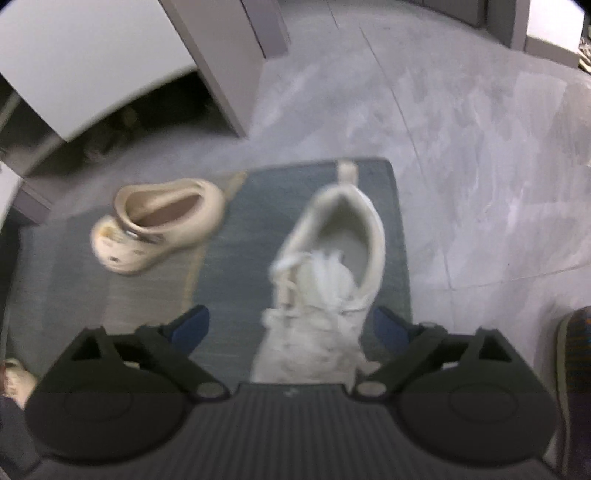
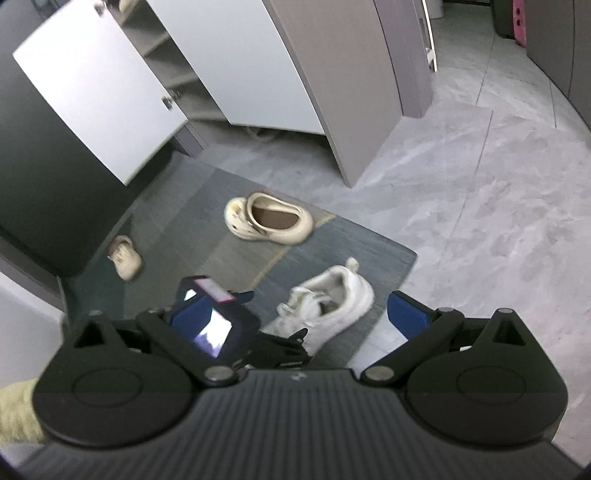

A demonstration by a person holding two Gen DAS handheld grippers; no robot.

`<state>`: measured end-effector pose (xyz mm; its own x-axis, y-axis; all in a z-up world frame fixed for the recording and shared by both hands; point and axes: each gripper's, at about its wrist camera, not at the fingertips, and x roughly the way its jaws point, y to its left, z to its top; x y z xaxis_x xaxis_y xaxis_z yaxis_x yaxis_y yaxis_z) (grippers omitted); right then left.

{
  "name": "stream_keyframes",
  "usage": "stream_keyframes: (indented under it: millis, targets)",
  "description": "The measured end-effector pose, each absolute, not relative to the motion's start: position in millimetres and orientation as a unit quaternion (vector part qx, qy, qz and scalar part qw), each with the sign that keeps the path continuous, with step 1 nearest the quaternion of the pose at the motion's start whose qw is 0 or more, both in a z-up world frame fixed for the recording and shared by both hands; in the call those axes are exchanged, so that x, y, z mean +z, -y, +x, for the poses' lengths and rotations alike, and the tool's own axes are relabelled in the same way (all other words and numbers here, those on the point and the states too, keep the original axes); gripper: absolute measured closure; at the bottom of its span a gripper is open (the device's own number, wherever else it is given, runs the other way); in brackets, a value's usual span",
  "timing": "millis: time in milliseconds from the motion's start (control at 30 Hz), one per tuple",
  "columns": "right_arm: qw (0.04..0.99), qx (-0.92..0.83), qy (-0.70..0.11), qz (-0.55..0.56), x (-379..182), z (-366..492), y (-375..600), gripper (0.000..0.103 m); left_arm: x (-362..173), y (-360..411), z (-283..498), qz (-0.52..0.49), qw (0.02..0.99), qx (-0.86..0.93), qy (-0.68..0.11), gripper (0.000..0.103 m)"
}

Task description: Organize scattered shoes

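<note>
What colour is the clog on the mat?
Cream clog; the right wrist view shows it best.

No legible text, label or number on any shoe or surface.

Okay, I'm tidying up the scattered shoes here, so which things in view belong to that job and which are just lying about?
Part of the job:
- white lace-up sneaker on the mat
- cream rubber clog
- small beige shoe
- open white-doored shoe cabinet

Just lying about:
- grey-blue floor mat
- pink item in the far corner
- grey tiled floor
</note>
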<state>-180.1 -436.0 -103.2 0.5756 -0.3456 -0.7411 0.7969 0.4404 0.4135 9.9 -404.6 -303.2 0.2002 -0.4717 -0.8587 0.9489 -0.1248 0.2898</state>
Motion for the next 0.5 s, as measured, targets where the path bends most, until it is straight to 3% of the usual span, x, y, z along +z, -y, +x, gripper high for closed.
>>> stream_keyframes:
  millis: [500]
  targets:
    - [0.819,-0.355,-0.298,0.338,-82.8,-171.2,411.5,0.0,-76.2,344.2,34.2,0.358,0.703,-0.569,-0.232,0.0]
